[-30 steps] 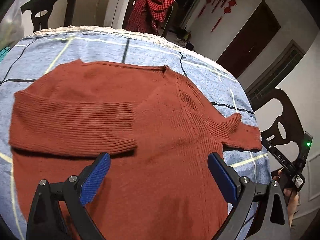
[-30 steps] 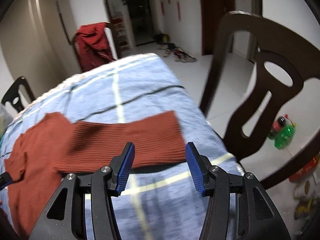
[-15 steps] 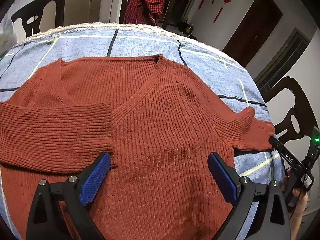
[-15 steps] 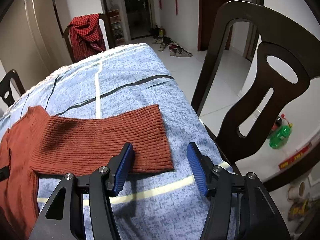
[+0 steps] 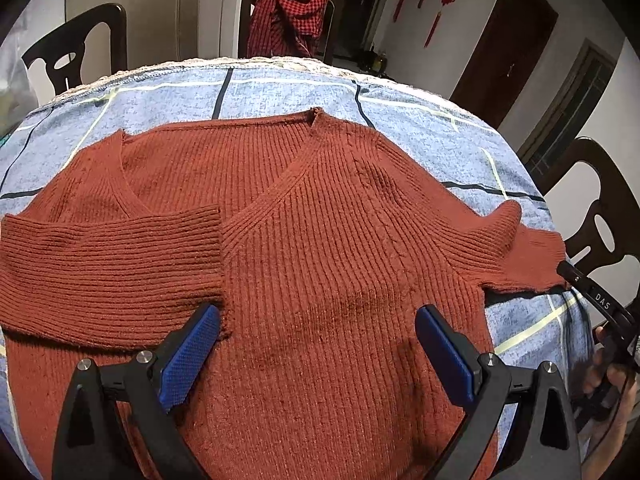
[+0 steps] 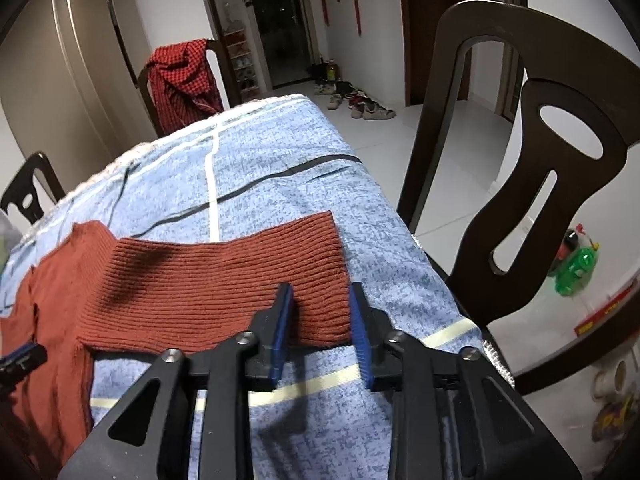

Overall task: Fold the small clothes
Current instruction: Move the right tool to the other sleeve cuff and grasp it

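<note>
Right gripper [image 6: 320, 320] jaws closed in on near corner of rust-red ribbed sleeve [image 6: 224, 280], cuff edge pinched between blue pads [image 6: 282, 320]. Sleeve lies flat across blue checked cloth [image 6: 260, 168] on worktop, rest of sweater [image 6: 44, 320] at left. Dark wooden chair [image 6: 532, 152] just right of worktop. Red checked garment [image 6: 180, 80] draped on far chair. Shoes [image 6: 360, 104] on far floor.

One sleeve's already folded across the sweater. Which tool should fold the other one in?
Right. The right tool is already closing on the outstretched sleeve's cuff, while the left tool hangs open over the sweater body, holding nothing.
</note>
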`<state>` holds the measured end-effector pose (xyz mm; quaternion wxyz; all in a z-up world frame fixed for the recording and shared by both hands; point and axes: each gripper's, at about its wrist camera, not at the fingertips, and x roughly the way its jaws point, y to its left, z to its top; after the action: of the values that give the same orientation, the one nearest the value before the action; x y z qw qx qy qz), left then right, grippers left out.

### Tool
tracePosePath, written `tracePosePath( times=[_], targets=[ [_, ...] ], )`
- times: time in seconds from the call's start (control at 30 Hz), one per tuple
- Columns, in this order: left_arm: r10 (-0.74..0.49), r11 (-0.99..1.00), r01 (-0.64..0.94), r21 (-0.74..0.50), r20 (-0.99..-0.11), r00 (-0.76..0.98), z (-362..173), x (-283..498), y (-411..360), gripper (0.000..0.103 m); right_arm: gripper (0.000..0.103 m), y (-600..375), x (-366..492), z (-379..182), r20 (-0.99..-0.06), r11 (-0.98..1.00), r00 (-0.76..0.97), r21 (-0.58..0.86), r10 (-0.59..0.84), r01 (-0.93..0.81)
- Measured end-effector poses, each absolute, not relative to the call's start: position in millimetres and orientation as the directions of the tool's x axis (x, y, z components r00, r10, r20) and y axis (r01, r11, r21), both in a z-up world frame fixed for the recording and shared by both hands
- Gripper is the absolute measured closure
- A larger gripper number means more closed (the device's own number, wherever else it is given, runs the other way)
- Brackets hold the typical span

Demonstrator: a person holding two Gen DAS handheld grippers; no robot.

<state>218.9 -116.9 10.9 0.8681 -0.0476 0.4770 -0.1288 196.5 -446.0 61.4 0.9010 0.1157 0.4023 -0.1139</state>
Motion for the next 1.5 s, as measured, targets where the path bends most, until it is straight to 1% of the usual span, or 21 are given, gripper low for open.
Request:
tracePosePath(
  times=[0.07, 0.17, 0.3, 0.43, 0.53, 0.67, 0.73, 0.8, 0.83, 0.87, 0.9, 1.0, 1.27, 1.33, 1.37, 1.4, 1.43, 1.47, 1.5],
  targets=[
    [-0.272, 0.961, 0.180, -0.208, -0.815, 0.512, 10.5, 218.8, -116.2, 0.004, 0.091, -447.6, 194.8, 63.4, -0.739, 0.947, 0.669, 0.152, -0.082, 0.284],
    [-0.260, 0.964, 0.190, -0.187, -0.819, 0.512, 10.3, 218.3, -118.4, 0.004, 0.097, -449.2, 189.8, 69.0, -0.711, 0.941, 0.702, 0.207, -0.042, 0.267],
    [-0.242, 0.968, 0.188, -0.166, -0.817, 0.523, 9.6, 216.3, -121.4, 0.004, 0.098, -450.0, 184.6, 76.3, -0.676, 0.929, 0.737, 0.282, 0.016, 0.239],
    [-0.241, 0.968, 0.193, -0.162, -0.817, 0.524, 9.5, 216.2, -121.1, 0.004, 0.098, -442.8, 184.0, 81.1, -0.671, 0.936, 0.741, 0.280, 0.031, 0.214],
    [-0.255, 0.965, 0.194, -0.178, -0.815, 0.520, 10.3, 216.6, -118.7, 0.004, 0.098, -437.6, 183.2, 87.0, -0.649, 0.931, 0.758, 0.314, 0.068, 0.185],
    [-0.261, 0.963, 0.191, -0.188, -0.817, 0.514, 11.3, 216.9, -117.5, 0.004, 0.098, -433.2, 184.9, 89.8, -0.668, 0.946, 0.744, 0.256, 0.022, 0.201],
    [-0.260, 0.963, 0.195, -0.184, -0.816, 0.516, 11.0, 215.8, -118.0, 0.004, 0.094, -436.1, 184.4, 85.2, -0.695, 0.945, 0.719, 0.216, -0.028, 0.245],
    [-0.255, 0.964, 0.201, -0.173, -0.815, 0.520, 10.6, 214.9, -119.5, 0.004, 0.076, -442.0, 183.5, 78.7, -0.713, 0.943, 0.698, 0.182, -0.070, 0.280],
    [-0.252, 0.965, 0.201, -0.169, -0.814, 0.523, 10.5, 214.5, -120.0, 0.004, 0.071, -445.0, 182.4, 75.9, -0.718, 0.940, 0.692, 0.179, -0.078, 0.292],
    [-0.249, 0.966, 0.201, -0.165, -0.813, 0.527, 10.2, 214.0, -120.5, 0.004, 0.060, -447.2, 182.1, 73.4, -0.721, 0.938, 0.687, 0.176, -0.085, 0.300],
    [-0.244, 0.967, 0.200, -0.160, -0.812, 0.531, 10.0, 213.3, -121.3, 0.004, 0.056, -448.8, 182.3, 69.7, -0.731, 0.937, 0.676, 0.162, -0.096, 0.309],
    [-0.237, 0.968, 0.201, -0.150, -0.810, 0.536, 9.7, 213.1, -122.4, 0.004, 0.056, -452.0, 185.1, 58.3, -0.762, 0.937, 0.641, 0.150, -0.094, 0.315],
    [-0.243, 0.967, 0.202, -0.157, -0.811, 0.532, 9.6, 214.9, -121.5, 0.004, 0.056, -439.2, 188.8, 57.9, -0.767, 0.954, 0.629, 0.080, -0.126, 0.288],
    [-0.236, 0.968, 0.200, -0.150, -0.811, 0.536, 9.3, 214.7, -122.4, 0.004, 0.058, -437.6, 187.2, 57.7, -0.764, 0.955, 0.632, 0.075, -0.130, 0.286],
    [-0.233, 0.969, 0.200, -0.146, -0.811, 0.537, 9.1, 214.7, -123.0, 0.004, 0.067, -438.0, 186.6, 57.9, -0.763, 0.954, 0.632, 0.073, -0.134, 0.290],
    [-0.231, 0.969, 0.201, -0.143, -0.811, 0.538, 8.9, 214.6, -123.5, 0.004, 0.080, -438.4, 185.9, 58.7, -0.760, 0.953, 0.634, 0.068, -0.141, 0.294],
    [-0.230, 0.969, 0.201, -0.141, -0.811, 0.538, 8.8, 214.6, -123.8, 0.004, 0.088, -438.8, 185.6, 59.3, -0.758, 0.955, 0.640, 0.079, -0.129, 0.287],
    [-0.229, 0.969, 0.203, -0.140, -0.811, 0.538, 8.8, 214.6, -123.8, 0.004, 0.095, -439.0, 186.1, 59.1, -0.759, 0.956, 0.642, 0.095, -0.111, 0.278],
    [-0.231, 0.969, 0.205, -0.140, -0.812, 0.537, 8.9, 214.8, -123.6, 0.004, 0.095, -438.3, 186.3, 59.1, -0.759, 0.955, 0.643, 0.100, -0.108, 0.278]
  ],
)
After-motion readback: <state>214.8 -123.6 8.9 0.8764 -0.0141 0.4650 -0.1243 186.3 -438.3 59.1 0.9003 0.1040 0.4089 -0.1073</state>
